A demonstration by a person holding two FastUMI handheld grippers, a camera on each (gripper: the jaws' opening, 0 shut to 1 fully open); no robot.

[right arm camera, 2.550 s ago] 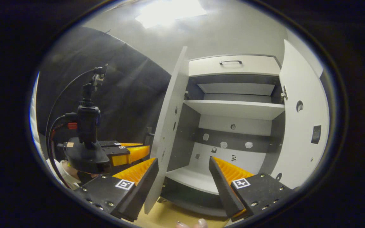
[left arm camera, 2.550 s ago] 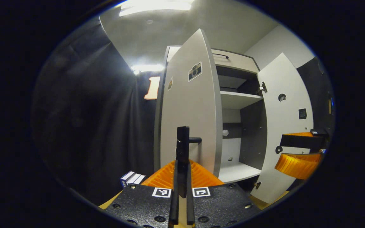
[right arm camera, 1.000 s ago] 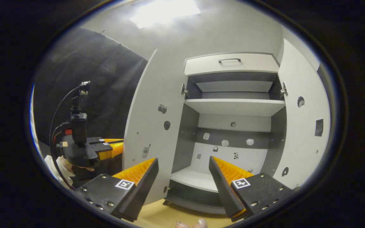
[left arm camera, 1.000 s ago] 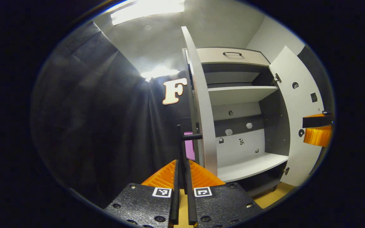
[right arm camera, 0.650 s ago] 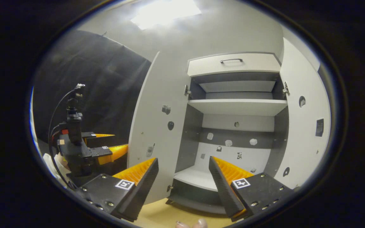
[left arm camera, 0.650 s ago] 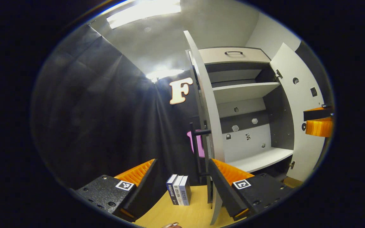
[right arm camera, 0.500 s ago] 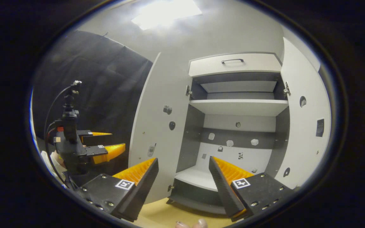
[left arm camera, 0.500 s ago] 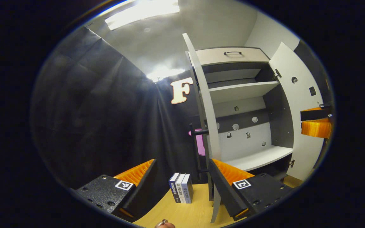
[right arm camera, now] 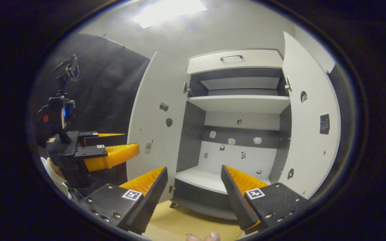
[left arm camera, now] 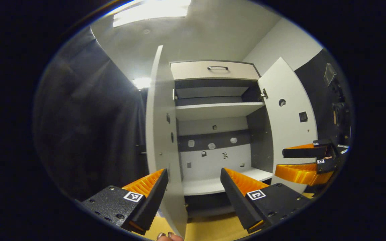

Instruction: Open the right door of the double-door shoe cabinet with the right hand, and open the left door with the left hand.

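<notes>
Since a second ago the left gripper (left arm camera: 193, 187) has let go of the left door's handle; its jaws stand wide, empty. Both tall doors, left door (right arm camera: 152, 127) and right door (right arm camera: 308, 124), swing outward from the cabinet (right arm camera: 240, 103). Right gripper (right arm camera: 194, 187) also gapes, empty, facing the shelves.

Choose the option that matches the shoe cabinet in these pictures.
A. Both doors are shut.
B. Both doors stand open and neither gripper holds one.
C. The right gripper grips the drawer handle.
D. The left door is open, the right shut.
B: the left door and right door stand swung wide, baring the shelves; the left gripper and right gripper are open and hold nothing.
</notes>
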